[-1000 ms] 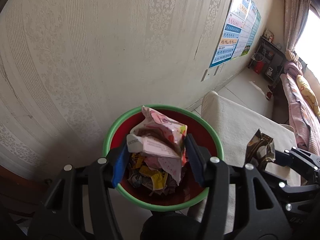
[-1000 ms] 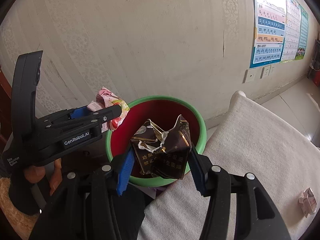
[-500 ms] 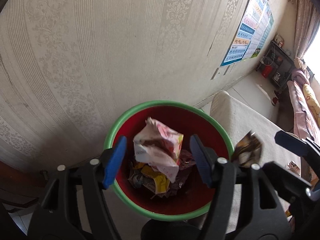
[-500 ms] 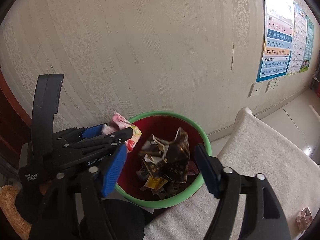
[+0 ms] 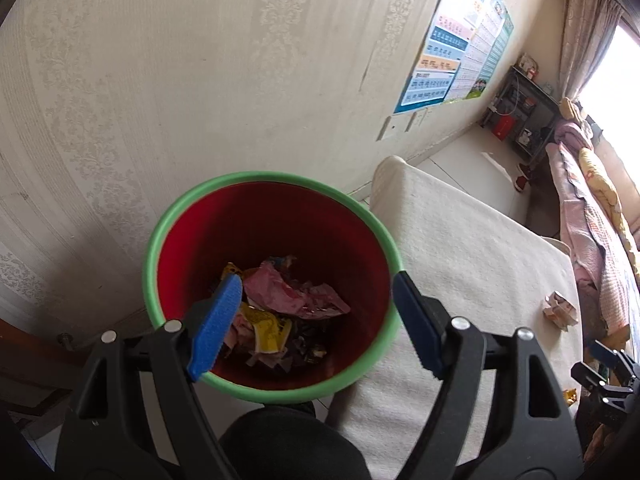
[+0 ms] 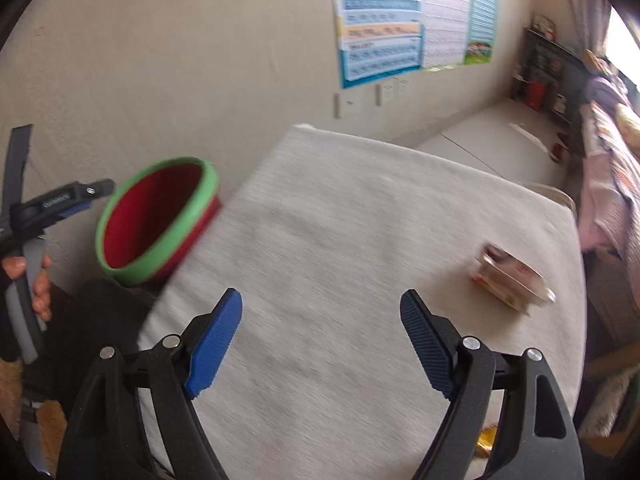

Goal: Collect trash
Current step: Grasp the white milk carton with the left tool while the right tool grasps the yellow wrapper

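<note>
The left gripper point(image 5: 316, 316) hangs over the red bin point(image 5: 184, 248), its jaws opening with nothing pressed between the blue pads; crumpled wrappers point(image 5: 288, 300) lie at the bottom of the bin, below the fingertips. The bin's green rim point(image 5: 264, 176) stands just beside the near corner of the white-covered table point(image 5: 472, 248), and the wall point(image 5: 200, 60) rises close behind it.

The right gripper point(image 6: 320, 340) hovers over the table point(image 6: 340, 220) with its fingers wide apart and empty. Ahead of it the cloth is bare and open out to the far edge; a crumpled carton point(image 6: 508, 280) lies towards the right edge, well apart from the bin point(image 6: 152, 220) at the left corner. A small yellow scrap point(image 6: 486, 440) sits low beside the right finger.

Only the left view looks down into the bin and shows its contents; the right view, blurred, shows just its inner wall and rim, but also the left gripper point(image 6: 96, 190) from the side and the hand point(image 6: 36, 284) gripping its handle. Both views show the posters point(image 6: 400, 20) on the wall and a bed point(image 5: 592, 216) beyond the table.
</note>
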Motion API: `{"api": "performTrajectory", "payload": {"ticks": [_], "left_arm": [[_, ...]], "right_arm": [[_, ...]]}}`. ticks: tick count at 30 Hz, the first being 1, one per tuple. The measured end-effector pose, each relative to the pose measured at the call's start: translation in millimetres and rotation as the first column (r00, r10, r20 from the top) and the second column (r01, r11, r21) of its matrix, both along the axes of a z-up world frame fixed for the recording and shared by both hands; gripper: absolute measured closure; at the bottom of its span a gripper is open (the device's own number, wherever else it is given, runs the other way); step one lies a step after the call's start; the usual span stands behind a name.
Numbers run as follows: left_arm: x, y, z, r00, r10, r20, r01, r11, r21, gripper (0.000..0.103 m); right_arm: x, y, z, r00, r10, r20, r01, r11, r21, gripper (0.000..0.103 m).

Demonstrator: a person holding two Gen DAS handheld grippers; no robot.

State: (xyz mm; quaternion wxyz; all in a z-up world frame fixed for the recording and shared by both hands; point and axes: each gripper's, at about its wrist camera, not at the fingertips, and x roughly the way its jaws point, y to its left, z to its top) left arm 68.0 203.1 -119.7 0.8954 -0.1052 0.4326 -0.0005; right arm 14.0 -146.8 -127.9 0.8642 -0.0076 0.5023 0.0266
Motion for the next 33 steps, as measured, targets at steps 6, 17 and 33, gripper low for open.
{"api": "performTrajectory", "payload": {"ticks": [6, 17, 33], "left_arm": [[7, -88, 0, 0.985, -0.173, -0.009, 0.173, 0.985, -0.013, 0.028], [4, -272, -7, 0.873, -0.484, -0.056, 0.483, 0.875, -0.025, 0.028], [40, -468, -79, 0.361, -0.876, -0.321, 0.917, 0.27, 0.294, 0.025]], "right_arm": [[-52, -103, -57, 0.902, -0.362, -0.236, 0.392, 0.915, 0.094, 0.024], [-44, -127, -70, 0.907, -0.325, -0.269, 0.403, 0.853, 0.33, 0.054], [-62, -171, -32, 0.911, -0.404, -0.083, 0.352, 0.657, 0.667, 0.054]]}}
